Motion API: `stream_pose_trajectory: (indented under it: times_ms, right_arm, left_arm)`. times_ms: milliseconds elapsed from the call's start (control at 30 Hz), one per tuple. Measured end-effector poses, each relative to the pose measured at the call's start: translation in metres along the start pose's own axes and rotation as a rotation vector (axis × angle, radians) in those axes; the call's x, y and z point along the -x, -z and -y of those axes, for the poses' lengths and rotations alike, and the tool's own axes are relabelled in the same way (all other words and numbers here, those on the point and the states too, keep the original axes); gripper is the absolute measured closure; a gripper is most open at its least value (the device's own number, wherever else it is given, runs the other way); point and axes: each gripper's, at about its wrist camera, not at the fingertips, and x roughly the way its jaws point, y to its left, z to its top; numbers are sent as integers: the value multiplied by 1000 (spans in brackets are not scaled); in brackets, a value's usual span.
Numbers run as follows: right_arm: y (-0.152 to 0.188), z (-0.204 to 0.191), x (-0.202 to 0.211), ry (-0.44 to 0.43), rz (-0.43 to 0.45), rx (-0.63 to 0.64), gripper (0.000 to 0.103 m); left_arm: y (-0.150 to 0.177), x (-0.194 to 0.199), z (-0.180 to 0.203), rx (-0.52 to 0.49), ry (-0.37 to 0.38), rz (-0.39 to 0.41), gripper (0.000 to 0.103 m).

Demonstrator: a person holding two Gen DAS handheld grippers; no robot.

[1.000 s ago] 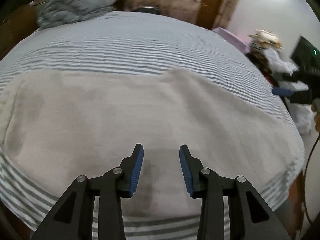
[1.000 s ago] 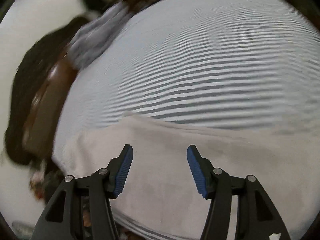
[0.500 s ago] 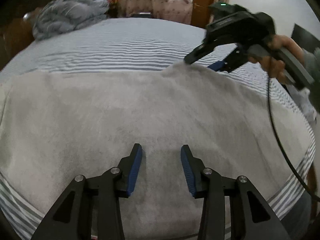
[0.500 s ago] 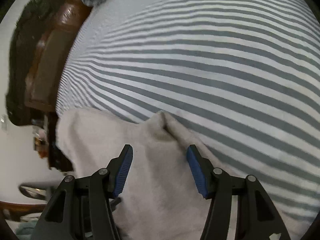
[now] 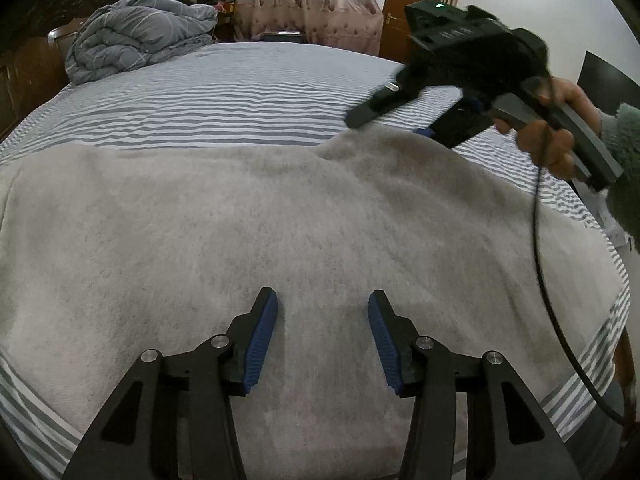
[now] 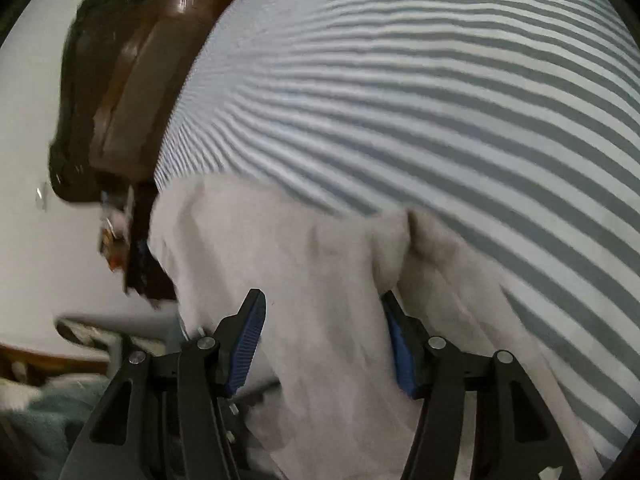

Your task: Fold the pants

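Across the grey-and-white striped bed sheet (image 5: 240, 96), the pale grey fleecy pants (image 5: 280, 220) are lying flat, filling mid-frame. The right gripper (image 6: 324, 344), jaws apart, is straddling a raised ridge upper right, probably preparing a pinch; the left gripper (image 5: 322, 338) is hovering open at lower centre.

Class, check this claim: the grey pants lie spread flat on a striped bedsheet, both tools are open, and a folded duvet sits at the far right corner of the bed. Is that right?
One detail is wrong. In the left wrist view the crumpled duvet sits at the far left corner, not the right. The rest holds: the grey pants lie on the striped bedsheet, and the left tool and right tool are open.
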Motion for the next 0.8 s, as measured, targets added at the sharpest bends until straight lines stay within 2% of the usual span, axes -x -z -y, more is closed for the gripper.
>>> stream_pose_trajectory:
  times_ms: [100,200,267,400,500,667,700,733,800]
  right_arm:
    - [-11,16,-1,-40,56,-74,50]
    - [-16,23,7,-73,135,-132,64]
    - [-13,22,16,-77,180,-117,94]
    - [-7,6,25,-1,222,-44,96]
    - [-9,7,32,52,260,-43,97]
    - [-8,20,45,69,319,-67,97]
    - [-9,24,48,98,344,-78,98]
    - [-11,29,50,93,359,-92,103]
    - [-19,37,56,92,391,-109,103]
  left_arm:
    - [2,0,3,-8,-6,2,53]
    - [4,2,6,-11,-10,6,53]
    - [4,6,7,2,-6,7,53]
    - [-4,9,9,17,-14,-3,53]
    - [-14,12,13,2,-9,11,53]
    - [-19,8,18,8,16,-5,53]
    - [-16,5,19,5,14,-16,53]
    - [-13,0,18,7,2,-39,53]
    - [-8,-5,16,-5,-9,-38,53]
